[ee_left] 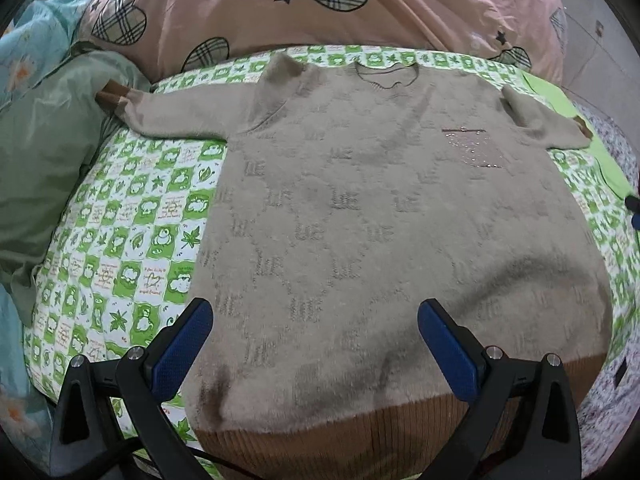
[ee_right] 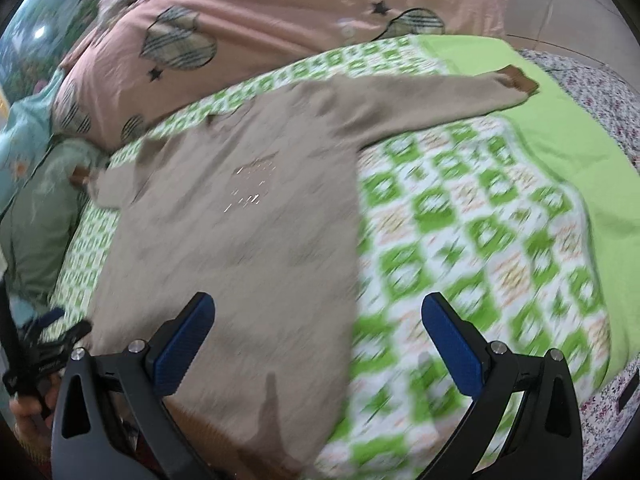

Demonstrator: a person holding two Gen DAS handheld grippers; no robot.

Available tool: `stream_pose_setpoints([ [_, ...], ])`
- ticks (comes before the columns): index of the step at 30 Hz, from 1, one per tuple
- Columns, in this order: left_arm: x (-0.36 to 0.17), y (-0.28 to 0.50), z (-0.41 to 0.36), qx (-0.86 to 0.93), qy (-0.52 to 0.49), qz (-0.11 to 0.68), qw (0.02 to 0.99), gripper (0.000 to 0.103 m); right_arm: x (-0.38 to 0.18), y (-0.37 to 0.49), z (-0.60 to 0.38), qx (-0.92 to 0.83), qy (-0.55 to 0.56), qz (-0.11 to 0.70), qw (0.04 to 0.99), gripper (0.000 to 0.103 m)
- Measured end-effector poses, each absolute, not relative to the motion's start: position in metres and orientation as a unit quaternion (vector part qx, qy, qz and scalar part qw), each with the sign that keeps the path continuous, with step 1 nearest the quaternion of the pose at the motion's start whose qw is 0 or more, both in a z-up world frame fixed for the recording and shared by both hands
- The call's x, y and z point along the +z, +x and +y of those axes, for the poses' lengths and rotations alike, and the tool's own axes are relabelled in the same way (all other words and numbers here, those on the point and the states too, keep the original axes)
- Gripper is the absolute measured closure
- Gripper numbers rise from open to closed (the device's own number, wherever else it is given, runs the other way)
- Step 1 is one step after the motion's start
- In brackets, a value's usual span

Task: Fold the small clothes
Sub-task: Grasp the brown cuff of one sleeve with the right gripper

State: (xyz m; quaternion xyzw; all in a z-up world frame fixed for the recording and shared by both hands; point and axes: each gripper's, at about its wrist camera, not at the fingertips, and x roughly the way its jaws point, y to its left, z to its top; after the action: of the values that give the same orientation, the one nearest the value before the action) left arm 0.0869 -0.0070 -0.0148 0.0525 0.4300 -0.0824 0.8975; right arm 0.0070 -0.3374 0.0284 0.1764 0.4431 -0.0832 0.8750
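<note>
I see the beige sweater (ee_left: 360, 200) lying flat, sleeves outstretched, on the green checked sheet (ee_left: 132, 240). My left gripper (ee_left: 316, 344) and right gripper (ee_right: 318, 344) both hover spread wide, holding nothing.

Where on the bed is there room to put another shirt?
Bare green-checked sheet lies right of the sweater, below its right sleeve. A narrower strip lies between sweater and green pillow. The pink quilt crowds the top.
</note>
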Motion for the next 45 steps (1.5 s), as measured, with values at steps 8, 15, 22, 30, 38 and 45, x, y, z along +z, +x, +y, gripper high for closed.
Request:
stream_pose_setpoints([
  [8, -0.033, 0.103, -0.020, -0.080, 0.064, 0.472, 0.876, 0.001, 0.028, 0.064, -0.457, -0.169, 0.201, 0.415, 0.871, 0.005],
  [15, -0.043, 0.122, -0.039, -0.088, 0.071, 0.492, 0.863, 0.001, 0.013, 0.115, -0.574, -0.232, 0.254, 0.374, 0.861, 0.038],
  [22, -0.060, 0.138, -0.059, -0.093, 0.080, 0.522, 0.844, 0.001, -0.012, 0.160, -0.674, -0.288, 0.314, 0.327, 0.843, 0.042],
  [30, -0.066, 0.142, -0.078, -0.122, 0.083, 0.527, 0.837, 0.001, -0.032, 0.182, -0.711, -0.257, 0.368, 0.332, 0.830, 0.095],
  [38, -0.057, 0.132, -0.061, -0.131, 0.044, 0.512, 0.848, 0.001, 0.042, 0.179, -0.584, -0.091, 0.357, 0.291, 0.883, 0.095],
  [45, -0.040, 0.123, -0.029, -0.150, 0.000, 0.500, 0.853, 0.001, 0.049, 0.227, -0.399, 0.116, 0.398, 0.320, 0.852, 0.095],
])
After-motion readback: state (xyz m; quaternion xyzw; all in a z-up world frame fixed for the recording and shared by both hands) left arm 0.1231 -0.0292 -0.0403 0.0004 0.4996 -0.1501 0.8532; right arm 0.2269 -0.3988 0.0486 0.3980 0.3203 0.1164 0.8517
